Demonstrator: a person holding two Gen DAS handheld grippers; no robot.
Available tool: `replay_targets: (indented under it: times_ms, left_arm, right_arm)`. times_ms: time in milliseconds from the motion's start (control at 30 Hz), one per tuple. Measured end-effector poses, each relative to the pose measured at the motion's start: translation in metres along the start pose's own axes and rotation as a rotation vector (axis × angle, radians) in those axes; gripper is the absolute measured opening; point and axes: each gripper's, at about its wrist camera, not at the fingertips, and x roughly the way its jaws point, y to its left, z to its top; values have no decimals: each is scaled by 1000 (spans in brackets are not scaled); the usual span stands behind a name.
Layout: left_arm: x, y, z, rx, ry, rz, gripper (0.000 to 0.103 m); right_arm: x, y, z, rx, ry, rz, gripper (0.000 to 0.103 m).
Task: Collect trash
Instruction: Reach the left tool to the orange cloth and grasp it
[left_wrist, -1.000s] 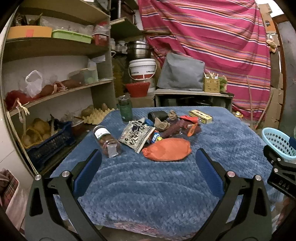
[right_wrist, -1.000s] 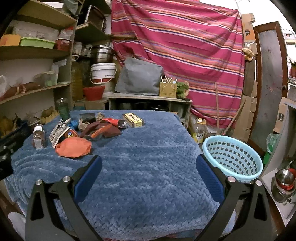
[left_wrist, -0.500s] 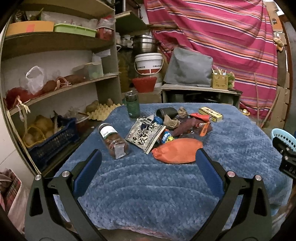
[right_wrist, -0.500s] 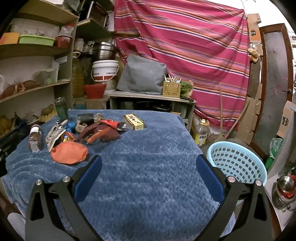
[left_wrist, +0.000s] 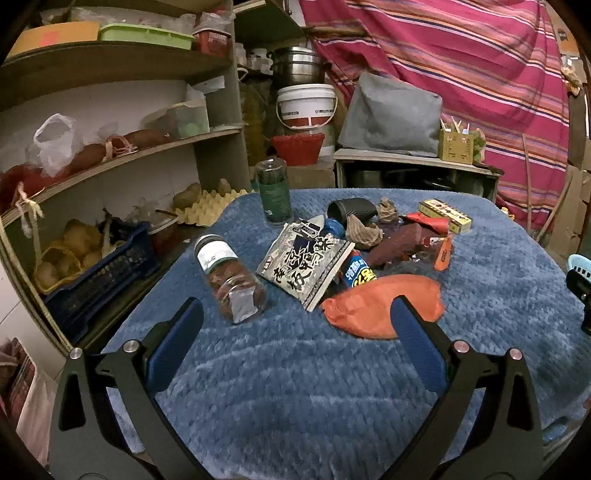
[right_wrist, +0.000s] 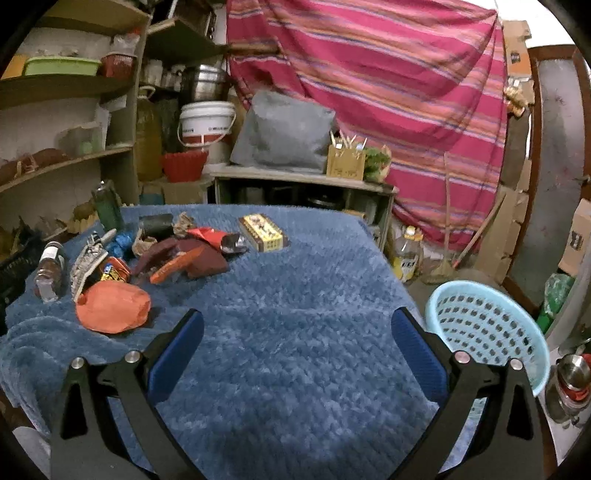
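The left gripper (left_wrist: 295, 325) hangs above the near part of the desk (left_wrist: 295, 387), its blue-padded jaws spread wide with nothing between them. The desk is covered in a blue fleecy blanket. Past the jaws, from about 11 to 1 o'clock in the left wrist view, lies the trash: a clear glass jar (left_wrist: 231, 278) on its side with a white label, a grey printed snack packet (left_wrist: 304, 266) just right of it, and an orange crumpled bag (left_wrist: 382, 304) at 1 o'clock, partly behind the right-hand finger. A blue wrapper (left_wrist: 358, 273) pokes out between packet and orange bag. Farther back sit an upright dark green bottle (left_wrist: 274, 192), a black cup (left_wrist: 352, 210) tipped over, dark red wrappers (left_wrist: 402, 242) and a yellow box (left_wrist: 445, 216) at the far edge of the heap.

The right gripper (right_wrist: 295, 328) is likewise wide apart and empty, held over bare blanket. In its view the heap sits at 10 o'clock, well away from the fingers, the orange bag nearest. A light blue perforated basket (right_wrist: 484, 328) stands off the desk's right side at 3 o'clock, close by the right-hand finger; whether it rests on the floor or on something lower is hard to tell. It appears to hold nothing
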Motion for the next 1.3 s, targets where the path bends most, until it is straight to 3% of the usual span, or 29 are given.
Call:
replay_targets:
  times_ms: [333,700,800,867,1000,1067,1167,1300]
  left_arm:
    - [45,-22,7,23,61,-76,98]
    - [84,-70,-5,56,168,-164,96]
    - [94,-77,-10,72,206,-165,81]
    - [98,-79,-11,75,234,-185,59]
    - [97,-83,-9,95,234,-180,35]
    - [93,-82,-7,103,226,-182,16]
    - [88,-77,-1,93,228,-196,4]
    - [68,-68,16,78,188,-219,2]
  right_arm:
    - [52,7,8,-12,97,-15,99]
    - [78,-16,17,-6,108,-44,99]
    - [86,-20,17,1,116,-38,99]
    - [90,-22,16,6,125,-28,99]
    - [99,-20,18,7,135,-2,99]
    - [102,-18,19,3,137,11,99]
    - [102,-14,23,-9,127,29,99]
    - [102,-2,30,-27,107,86,99]
